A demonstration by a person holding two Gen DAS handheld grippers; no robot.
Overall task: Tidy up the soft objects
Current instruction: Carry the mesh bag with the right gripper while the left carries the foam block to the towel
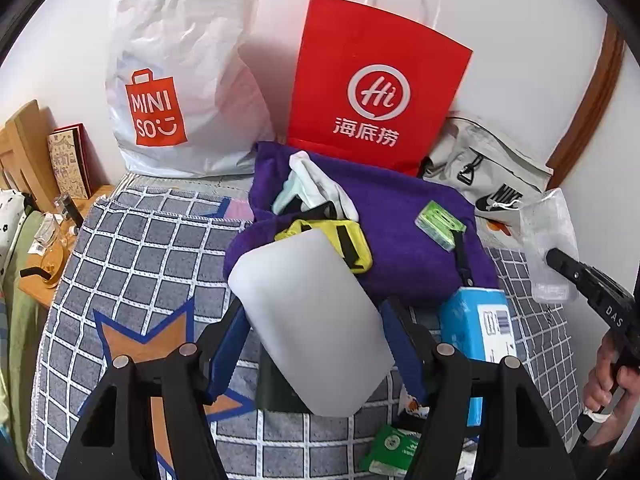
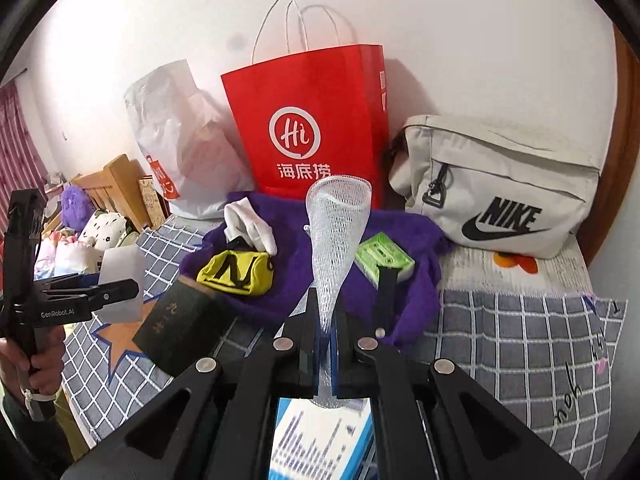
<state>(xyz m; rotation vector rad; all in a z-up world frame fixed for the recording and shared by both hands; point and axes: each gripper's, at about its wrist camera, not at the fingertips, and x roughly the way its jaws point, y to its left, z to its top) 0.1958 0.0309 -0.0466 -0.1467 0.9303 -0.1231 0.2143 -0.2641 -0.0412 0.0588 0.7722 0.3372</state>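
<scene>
My left gripper [image 1: 316, 340] is shut on a pale grey foam sheet [image 1: 308, 328] and holds it above the checked bedcover; it also shows in the right wrist view [image 2: 120, 284]. My right gripper [image 2: 326, 320] is shut on a white foam net sleeve [image 2: 336, 232], seen in the left wrist view as a clear sleeve [image 1: 548, 240] at the right. A purple towel [image 1: 400, 240] lies behind, carrying a white sock [image 1: 320, 184], a yellow pouch [image 1: 352, 240] and a green cassette-like case [image 1: 440, 224].
A red paper bag [image 1: 372, 84] and a white Miniso bag [image 1: 180, 92] lean on the wall. A grey Nike bag [image 2: 504, 188] lies at the right. A dark box [image 2: 180, 328] and a blue box [image 1: 476, 328] sit near my grippers. A wooden bedside table [image 1: 44, 264] stands left.
</scene>
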